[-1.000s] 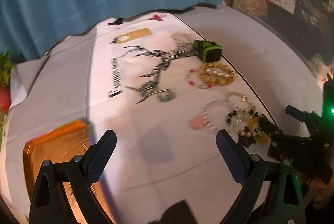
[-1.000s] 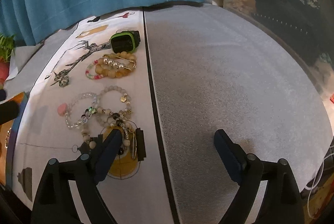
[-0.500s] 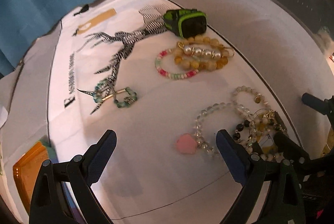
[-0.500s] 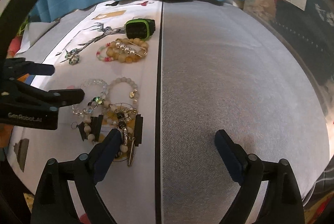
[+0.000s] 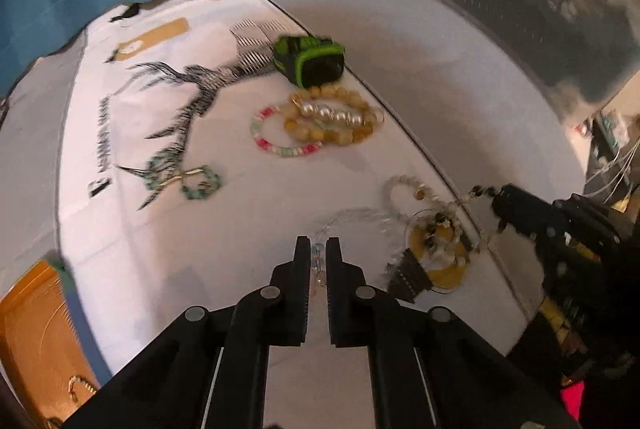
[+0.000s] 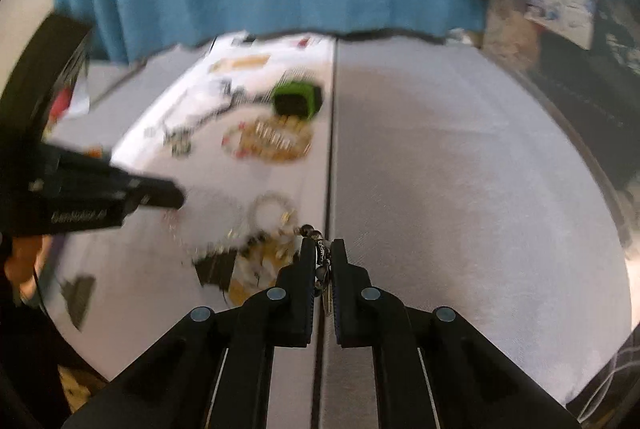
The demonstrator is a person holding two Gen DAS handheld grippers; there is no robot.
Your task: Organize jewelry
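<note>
Now, left gripper (image 5: pixel 318 249): fingers drawn narrow around a clear bead bracelet (image 5: pixel 352 219), one glassy bead showing in the slit between them; the loop trails forward onto the white printed cloth (image 5: pixel 240 229).
Right gripper (image 6: pixel 323 249): fingers nearly together, clamped on a dark beaded strand (image 6: pixel 316 237) with a small metal charm hanging in the gap; from the left wrist view the same strand runs from its tip back toward the pile.
Tangled pile (image 5: pixel 434 233): pale and dark beads heaped on a yellow disc, just beside the cloth's black edge line and between the two grippers.
Amber bead bracelet (image 5: pixel 340 117): lies flat farther back, overlapping a pink and green bracelet (image 5: pixel 280 141).
Green watch (image 5: pixel 314 61): sits behind those, near the cloth's edge.
Teal earrings (image 5: pixel 188 181): apart to the left, on the printed tree.
Orange tray (image 5: pixel 36 329): at the cloth's near left corner, a gold piece inside.
Grey tablecloth (image 6: pixel 460 169): covers the right side.
</note>
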